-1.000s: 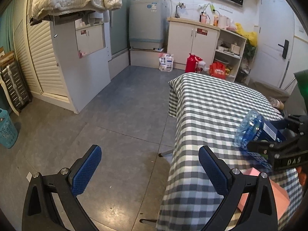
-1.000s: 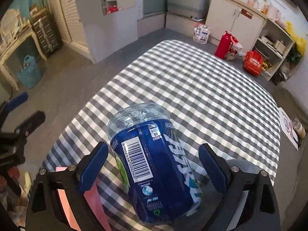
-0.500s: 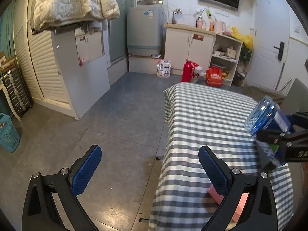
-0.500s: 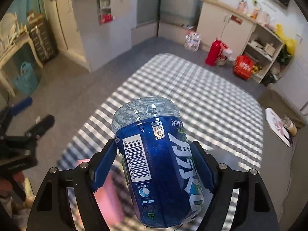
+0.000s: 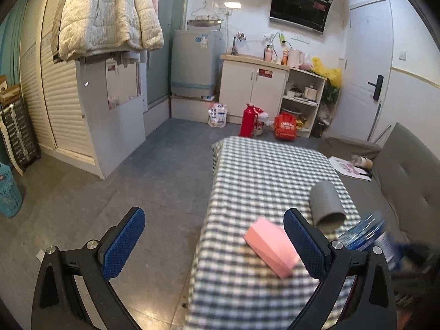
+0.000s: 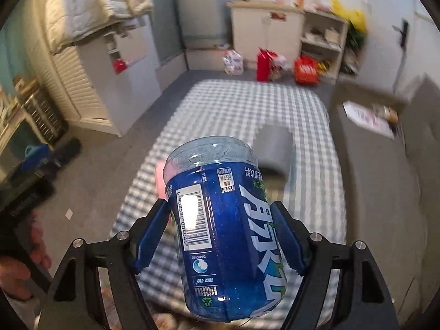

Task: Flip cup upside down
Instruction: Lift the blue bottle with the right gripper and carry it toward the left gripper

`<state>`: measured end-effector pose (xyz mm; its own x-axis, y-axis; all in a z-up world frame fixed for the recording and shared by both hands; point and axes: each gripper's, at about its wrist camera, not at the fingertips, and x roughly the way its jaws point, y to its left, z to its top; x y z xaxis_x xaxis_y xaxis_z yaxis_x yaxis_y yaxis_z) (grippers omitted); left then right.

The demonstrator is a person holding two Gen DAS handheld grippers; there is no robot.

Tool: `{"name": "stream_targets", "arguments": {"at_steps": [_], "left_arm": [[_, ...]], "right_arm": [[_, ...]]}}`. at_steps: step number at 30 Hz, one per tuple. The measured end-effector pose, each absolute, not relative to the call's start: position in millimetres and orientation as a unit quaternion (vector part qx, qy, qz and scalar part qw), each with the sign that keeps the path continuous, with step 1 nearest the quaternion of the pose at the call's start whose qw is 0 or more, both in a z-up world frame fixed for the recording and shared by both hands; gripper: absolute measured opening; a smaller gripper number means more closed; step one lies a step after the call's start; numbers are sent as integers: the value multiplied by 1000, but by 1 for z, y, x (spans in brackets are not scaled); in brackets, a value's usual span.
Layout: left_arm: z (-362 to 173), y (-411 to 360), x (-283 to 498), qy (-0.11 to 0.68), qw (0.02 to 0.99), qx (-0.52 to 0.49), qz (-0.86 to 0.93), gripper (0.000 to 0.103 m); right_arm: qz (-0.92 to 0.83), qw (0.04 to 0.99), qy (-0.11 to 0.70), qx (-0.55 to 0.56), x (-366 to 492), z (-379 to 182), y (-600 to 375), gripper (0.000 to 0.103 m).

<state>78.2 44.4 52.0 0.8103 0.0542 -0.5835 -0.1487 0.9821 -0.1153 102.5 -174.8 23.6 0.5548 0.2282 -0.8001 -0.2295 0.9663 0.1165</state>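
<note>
Right wrist view: the right gripper (image 6: 220, 236) has its jaws pinching the cup (image 6: 222, 225), a clear cup with a blue label, held above the near end of the checked table (image 6: 242, 101). Its lower rim is cut off by the frame. Behind it, a blurred grey roll (image 6: 273, 147) lies on the table. The left gripper (image 5: 211, 242) hangs with jaws spread, empty, beside a pink box (image 5: 271, 243).

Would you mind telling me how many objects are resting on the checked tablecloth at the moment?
2: a pink box near the front edge and a grey cup lying on its side toward the right edge. The blue-labelled plastic cup is held above it in the right gripper; the nearest strip is hidden.
</note>
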Motion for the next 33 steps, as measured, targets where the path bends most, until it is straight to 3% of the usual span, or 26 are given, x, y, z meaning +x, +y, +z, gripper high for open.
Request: {"name": "stream_targets", "arguments": {"at_steps": [7,22,26,29,33], "left_arm": [[25,30,59,328,942,-51,51,103],[-32,16,68,389,920,-33,27,103],[-31,12,69,392,919,-17,27,103],[-30,8,69,395,918,-7,36,103],[-25,-4,64,400,916,-11,22,103]], "right_arm": [[114,863,489,50,87,-30,-173,74],[107,854,506,61,103,-61,-174,73],[103,868,481,64,99,-45,-176,74],[107,882,454,68,94,-19,-186,86],[92,893,438,58,86,3,-208,88]]}}
